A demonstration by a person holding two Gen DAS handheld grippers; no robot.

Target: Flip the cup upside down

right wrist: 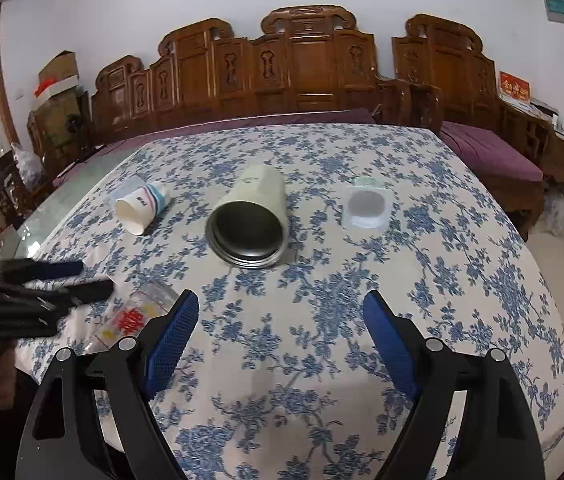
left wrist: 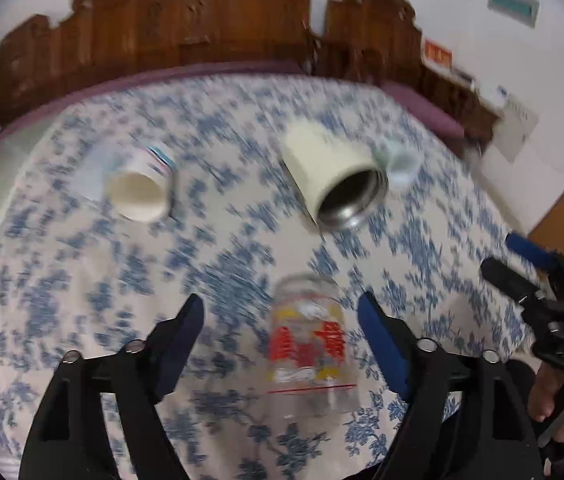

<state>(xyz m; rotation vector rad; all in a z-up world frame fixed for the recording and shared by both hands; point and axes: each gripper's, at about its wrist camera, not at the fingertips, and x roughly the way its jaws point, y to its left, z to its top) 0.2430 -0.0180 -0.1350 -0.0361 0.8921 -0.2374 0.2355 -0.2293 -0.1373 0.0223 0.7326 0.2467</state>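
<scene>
A clear glass cup [left wrist: 310,344] with red and yellow print stands upside down on the flowered cloth, between the fingers of my open left gripper [left wrist: 282,312] without touching them. It also shows in the right wrist view [right wrist: 138,316], beside the left gripper [right wrist: 70,280]. A cream steel tumbler [right wrist: 250,224] lies on its side, mouth toward me; it also shows in the left wrist view [left wrist: 334,180]. A paper cup [right wrist: 140,206] lies on its side at the left. My right gripper [right wrist: 280,312] is open and empty over the cloth.
A small clear cup [right wrist: 366,204] stands to the right of the tumbler. The table's glass edge [right wrist: 62,208] shows at the left. A carved wooden bench [right wrist: 282,76] with purple cushions stands behind the table. The left wrist view is blurred.
</scene>
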